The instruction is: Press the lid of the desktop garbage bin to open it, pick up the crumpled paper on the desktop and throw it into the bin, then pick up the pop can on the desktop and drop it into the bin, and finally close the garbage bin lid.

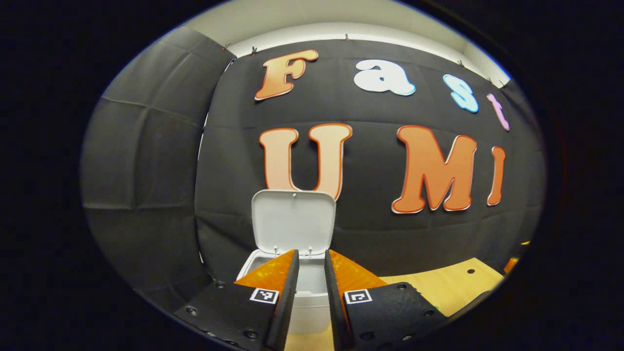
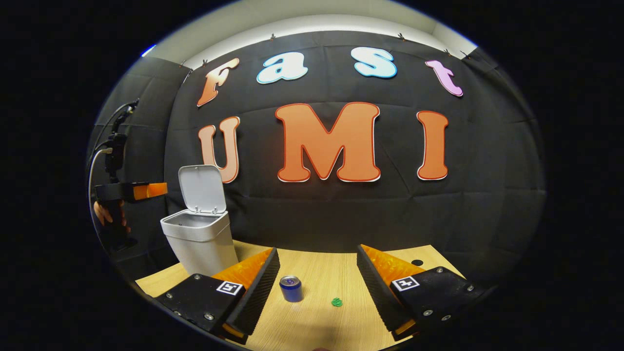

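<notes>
In the right gripper view, your right claw [image 2: 317, 280] is spread wide with nothing between its fingers, hanging low over the wooden counter [image 2: 317, 321]. Just past the fingers, nearer the left one, the blue pop can [image 2: 291, 288] stands upright on the counter, and a small green crumpled paper [image 2: 336, 302] lies beside it to the right, a little apart from it. Farther back and to the left, the white bin [image 2: 202, 241] stands near the counter's far edge with its lid [image 2: 201, 189] swung up and open against the black cloth wall. Left of the bin, your left claw [image 2: 131, 191] hovers level with the lid, held by your hand [image 2: 108, 214], with cables rising from its top. In the left gripper view, your left claw [image 1: 312, 273] has its fingers drawn close together, leaving a narrow gap with nothing held in it, and it points straight at the bin [image 1: 304, 297]. The bin's open mouth shows between the fingertips, and the lid [image 1: 293, 220] stands upright behind it. The counter [image 1: 448, 287] runs off to the right, ending at the wall.
</notes>
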